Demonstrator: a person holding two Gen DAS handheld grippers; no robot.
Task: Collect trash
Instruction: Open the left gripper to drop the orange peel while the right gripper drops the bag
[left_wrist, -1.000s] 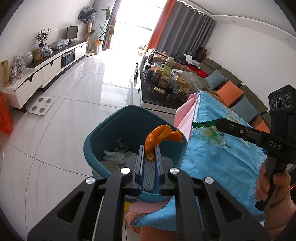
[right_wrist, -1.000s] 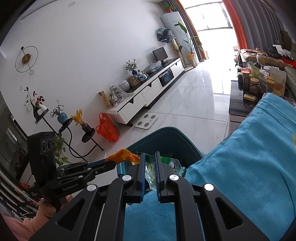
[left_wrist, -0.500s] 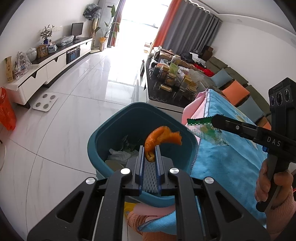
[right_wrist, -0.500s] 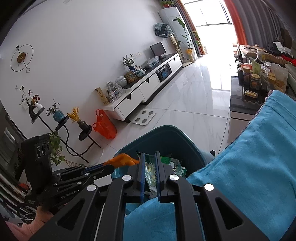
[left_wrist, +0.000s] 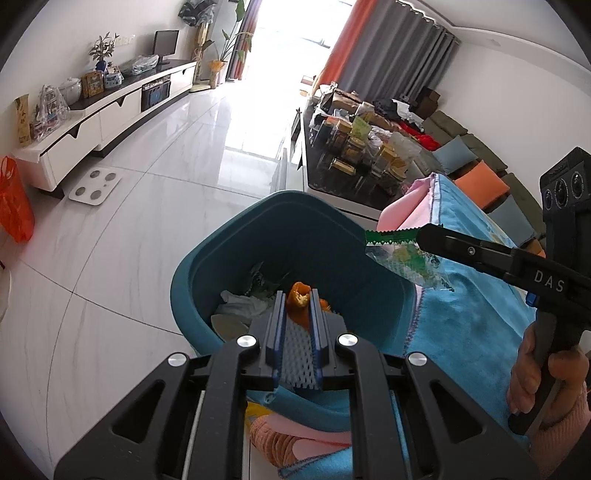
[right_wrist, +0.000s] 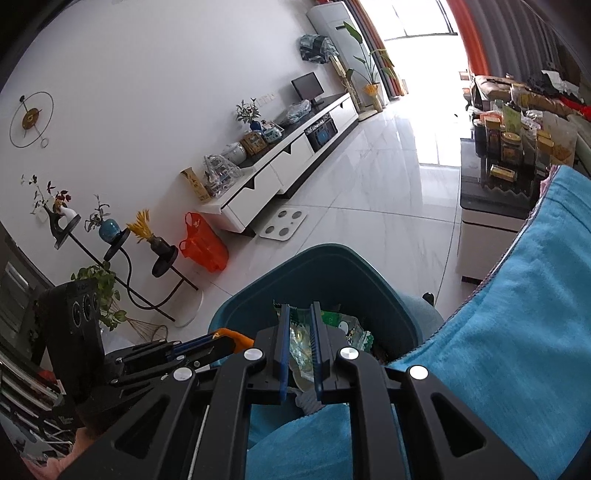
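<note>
In the left wrist view, the left gripper (left_wrist: 298, 295) pinches an orange peel (left_wrist: 297, 301) between its blue pads, directly above the teal trash bin (left_wrist: 236, 258). Most of the peel is hidden between the fingers; only its curled top and a sliver at 3 o'clock show. The bin's near wall is cut off by the gripper body, and the pale scraps inside it, at 10 o'clock of the peel, are hard to identify.

At 2 o'clock, the right gripper (left_wrist: 421, 236) clamps a clear wrapper with a green serrated edge (left_wrist: 391, 240), held over the bin's right rim. The right wrist view shows what this one cannot: the wrapper (right_wrist: 340, 326) crumpled between narrowly set fingers, with green print on it, hanging over the bin mouth (right_wrist: 332, 258). There the left gripper (right_wrist: 225, 338) enters from 9 o'clock, only an orange tip of peel visible.

A blue towel (left_wrist: 472, 314) covers the surface to the right, touching the bin, with pink cloth (left_wrist: 410, 218) beneath its far edge.

Farther off, a white scale (left_wrist: 95, 186) lies on the tiled floor, an orange bag (right_wrist: 201, 247) stands by the white TV cabinet (left_wrist: 110, 118), and a dark table crowded with jars (left_wrist: 354, 147) stands beyond the bin.
</note>
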